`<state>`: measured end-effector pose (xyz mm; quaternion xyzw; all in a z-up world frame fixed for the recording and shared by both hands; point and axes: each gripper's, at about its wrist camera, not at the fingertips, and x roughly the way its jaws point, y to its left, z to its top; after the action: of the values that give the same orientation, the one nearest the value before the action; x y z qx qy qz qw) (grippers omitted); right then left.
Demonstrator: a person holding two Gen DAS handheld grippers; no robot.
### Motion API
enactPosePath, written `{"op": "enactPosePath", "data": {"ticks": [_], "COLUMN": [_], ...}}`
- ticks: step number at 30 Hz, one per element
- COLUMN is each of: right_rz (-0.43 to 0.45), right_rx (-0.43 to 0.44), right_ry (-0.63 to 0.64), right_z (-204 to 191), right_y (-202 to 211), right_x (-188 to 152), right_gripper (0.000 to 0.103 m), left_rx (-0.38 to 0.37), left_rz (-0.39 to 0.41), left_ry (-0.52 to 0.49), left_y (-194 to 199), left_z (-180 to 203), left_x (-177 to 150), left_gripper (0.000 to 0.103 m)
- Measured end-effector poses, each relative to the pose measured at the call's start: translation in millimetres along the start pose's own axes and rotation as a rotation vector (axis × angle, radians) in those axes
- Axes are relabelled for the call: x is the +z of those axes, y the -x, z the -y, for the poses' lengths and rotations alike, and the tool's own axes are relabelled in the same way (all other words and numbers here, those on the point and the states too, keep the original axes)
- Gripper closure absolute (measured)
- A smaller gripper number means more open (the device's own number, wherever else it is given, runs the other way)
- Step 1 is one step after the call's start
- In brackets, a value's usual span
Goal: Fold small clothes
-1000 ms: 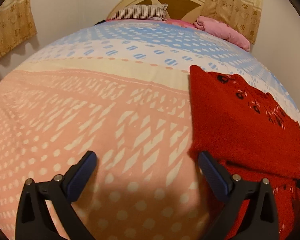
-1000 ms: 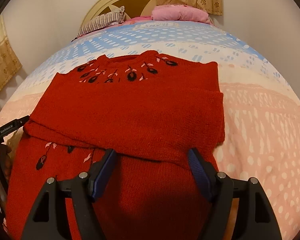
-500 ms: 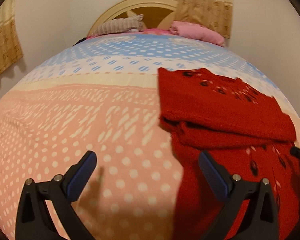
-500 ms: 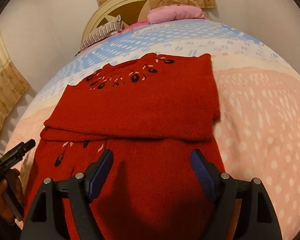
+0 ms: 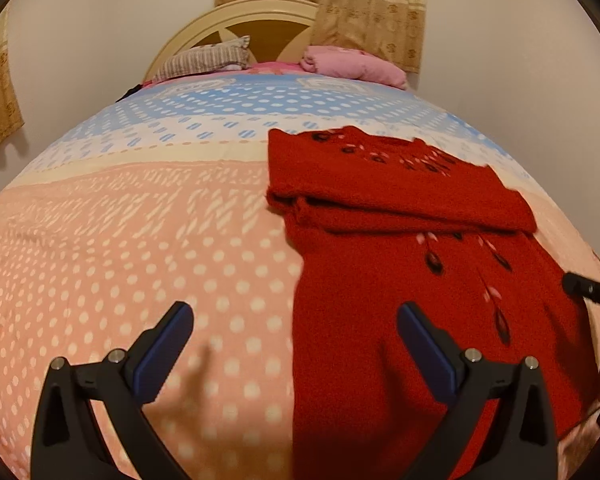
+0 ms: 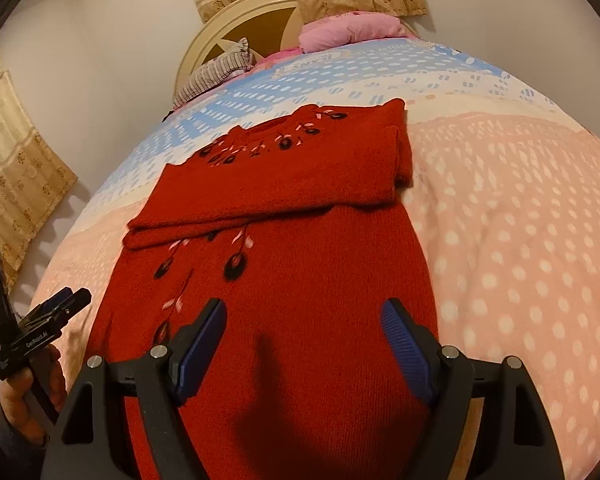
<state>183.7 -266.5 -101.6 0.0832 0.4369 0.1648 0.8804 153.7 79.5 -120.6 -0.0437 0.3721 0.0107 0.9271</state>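
- The red sweater (image 6: 284,264) lies flat on the bed (image 6: 520,240), on the pink dotted part of the cover, its neckline toward the headboard (image 5: 236,24)
- The sleeves look folded in: a thick red band lies across the chest just below the embroidered neckline, so the top half is already a neat block
- The lower body of the sweater is spread out full length toward the camera, not yet doubled up; by my judgement the task is about halfway, with the bottom hem left to bring up over the sleeve band, and perhaps one more fold after that
- The right hand-held gripper (image 6: 300,344) hangs over the lower middle of the sweater with its blue pads wide apart; nothing is between them and they do not press on the cloth
- The left hand-held gripper (image 5: 296,344) is also spread wide and holds nothing; one pad sits over the bare bed cover, the other over the sweater's left edge, above the cloth rather than on it
- A person's hand (image 6: 24,396) holding the left tool shows at the edge of the right wrist view, beside the sweater's hem corner
- Striped and pink pillows (image 5: 352,66) rest at the head of the bed, well apart from the work
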Motion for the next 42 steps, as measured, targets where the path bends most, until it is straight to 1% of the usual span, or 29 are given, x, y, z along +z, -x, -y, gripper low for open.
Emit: {"op": "enactPosePath", "data": {"ticks": [7,9,12,14,15,18,20,24,25,26,29,30,31,32,33,36,38,42], "right_rz": [0.001,0.013,0.039,0.036,0.034,0.030,0.030,0.029,0.032,0.035,0.033,0.032,0.031,0.030,0.028,0.028,0.028,0.026], "right_rx": [0.023,0.028,0.029,0.027,0.021,0.006,0.005,0.011,0.010,0.008,0.012,0.012,0.010,0.011,0.010,0.009,0.009,0.006], "right_ry": [0.040,0.050,0.071,0.080,0.090,0.121,0.139,0.147,0.148,0.148,0.136,0.135,0.135,0.135,0.132,0.121,0.114,0.103], "right_z": [-11,-13,-17,-19,-20,-24,-26,-26,-25,-25,-22,-21,-20,-19,-18,-14,-11,-6], "right_y": [27,36,53,58,61,67,71,78,79,79,80,80,79,79,79,79,79,79], "right_x": [-26,-31,-42,-48,-51,-63,-70,-78,-79,-80,-83,-84,-85,-86,-87,-89,-90,-93], "right_gripper": [0.023,0.023,0.023,0.023,0.023,0.023,0.023,0.023,0.023,0.023,0.023,0.023,0.023,0.023,0.023,0.023,0.023,0.023], "left_rx": [-0.047,-0.056,-0.092,-0.114,-0.121,-0.170,-0.198,-0.255,-0.260,-0.257,-0.221,-0.221,-0.209,-0.177,-0.167,-0.176,-0.184,-0.177], "left_rz": [-0.012,-0.014,-0.024,-0.031,-0.034,-0.067,-0.089,-0.139,-0.149,-0.157,-0.164,-0.159,-0.160,-0.155,-0.150,-0.153,-0.154,-0.164], "left_ry": [-0.024,-0.020,-0.004,-0.005,-0.005,0.015,0.029,0.046,0.050,0.061,0.066,0.070,0.067,0.060,0.060,0.077,0.071,0.038], "left_y": [35,43,56,61,63,63,64,61,60,58,54,54,54,56,57,56,56,57], "left_z": [-9,-13,-19,-18,-17,-12,-9,-1,0,0,0,-1,-1,0,0,-5,-4,4], "left_x": [-30,-36,-47,-53,-55,-65,-73,-84,-86,-88,-92,-93,-94,-94,-93,-95,-97,-100], "left_gripper": [0.000,0.000,0.003,0.009,0.011,0.021,0.031,0.044,0.051,0.054,0.054,0.054,0.055,0.056,0.056,0.055,0.055,0.061]}}
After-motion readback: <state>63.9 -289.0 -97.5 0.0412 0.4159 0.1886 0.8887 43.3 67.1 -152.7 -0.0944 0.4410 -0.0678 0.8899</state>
